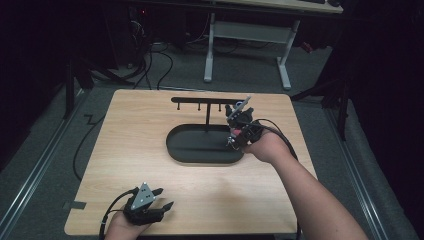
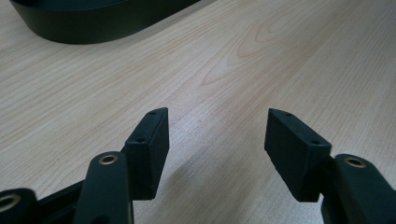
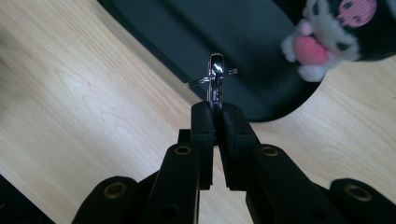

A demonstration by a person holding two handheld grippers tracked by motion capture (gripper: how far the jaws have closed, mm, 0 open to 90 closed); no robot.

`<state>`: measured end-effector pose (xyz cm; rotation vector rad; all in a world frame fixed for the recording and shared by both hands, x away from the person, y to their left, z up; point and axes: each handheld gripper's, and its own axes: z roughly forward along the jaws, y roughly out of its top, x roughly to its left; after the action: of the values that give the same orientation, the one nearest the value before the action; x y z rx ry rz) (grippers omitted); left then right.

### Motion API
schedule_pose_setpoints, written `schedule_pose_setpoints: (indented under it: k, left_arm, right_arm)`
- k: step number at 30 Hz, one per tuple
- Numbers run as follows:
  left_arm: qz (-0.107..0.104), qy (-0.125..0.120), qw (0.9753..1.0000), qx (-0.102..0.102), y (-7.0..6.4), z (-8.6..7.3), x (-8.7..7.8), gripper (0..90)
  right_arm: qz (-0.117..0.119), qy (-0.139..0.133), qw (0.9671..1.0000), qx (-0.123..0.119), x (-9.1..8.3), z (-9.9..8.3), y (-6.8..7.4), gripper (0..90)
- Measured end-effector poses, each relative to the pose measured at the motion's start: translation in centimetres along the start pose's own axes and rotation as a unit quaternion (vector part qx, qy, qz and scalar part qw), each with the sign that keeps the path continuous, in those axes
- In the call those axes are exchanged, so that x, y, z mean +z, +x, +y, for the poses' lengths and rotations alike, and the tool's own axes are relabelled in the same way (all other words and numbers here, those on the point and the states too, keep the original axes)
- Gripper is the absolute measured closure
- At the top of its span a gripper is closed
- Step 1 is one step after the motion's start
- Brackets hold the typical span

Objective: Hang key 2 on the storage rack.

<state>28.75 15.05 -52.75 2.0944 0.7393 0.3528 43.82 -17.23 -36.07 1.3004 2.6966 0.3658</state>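
A black stand with an oval tray base and a T-shaped hook bar sits mid-table. My right gripper hovers over the tray's right end, shut on a silver keychain clasp with a thin ring through it. A small black-and-white plush with pink marks shows beside the clasp, over the tray. My left gripper rests at the table's near left edge, open, nothing between its fingers. The tray's rim lies beyond it.
The light wooden table has bare room left of the stand and along the front. Behind it stand a white desk frame and cables on the grey floor. Dark surroundings flank both sides.
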Motion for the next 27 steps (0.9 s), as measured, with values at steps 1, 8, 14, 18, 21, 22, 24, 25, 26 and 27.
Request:
schedule_pose_setpoints:
  k: [1, 8, 14, 18, 21, 22, 24, 25, 26, 27]
  left_arm:
    - [0.0, 0.0, 1.0, -0.001, 0.0, 0.0, 0.0, 40.8]
    - [-0.002, 0.004, 1.0, 0.0, 0.1, 0.0, 0.0, 40.8]
    - [-0.002, 0.001, 1.0, -0.001, 0.2, 0.0, -0.1, 40.8]
    - [-0.001, 0.001, 1.0, 0.0, 0.2, 0.0, -0.1, 40.8]
    - [-0.002, 0.003, 1.0, 0.003, 0.1, 0.0, 0.0, 40.9]
    - [-0.002, 0.003, 1.0, 0.003, 0.1, 0.0, 0.0, 40.8]
    - [-0.002, 0.003, 1.0, 0.003, 0.1, 0.0, 0.0, 40.8]
    - [-0.002, 0.003, 1.0, 0.004, 0.1, 0.0, 0.0, 40.8]
    - [-0.002, 0.003, 1.0, 0.004, 0.1, 0.0, 0.0, 40.8]
    - [-0.003, 0.004, 1.0, 0.004, 0.1, 0.1, 0.0, 40.8]
  right_arm:
    - [0.0, 0.0, 1.0, -0.004, 0.0, 0.4, -0.1, 85.3]
    - [0.0, -0.004, 1.0, -0.005, -0.7, 2.6, -0.6, 85.3]
    - [0.006, 0.0, 1.0, 0.004, -1.2, 3.9, -1.0, 85.3]
    - [0.007, 0.003, 0.9999, 0.008, -1.5, 4.5, -1.3, 85.3]
    - [0.005, 0.0, 1.0, 0.006, -1.8, 5.0, -1.5, 85.3]
    - [0.002, 0.0, 1.0, 0.01, -2.0, 5.1, -1.5, 85.3]
    - [-0.001, -0.001, 0.9999, 0.013, -2.2, 5.3, -1.6, 85.3]
    - [-0.002, -0.005, 1.0, 0.008, -2.3, 5.5, -1.7, 85.3]
    - [-0.002, -0.006, 0.9999, 0.008, -2.4, 5.7, -1.8, 85.3]
    - [-0.004, -0.005, 0.9999, 0.016, -2.5, 5.7, -1.7, 85.2]
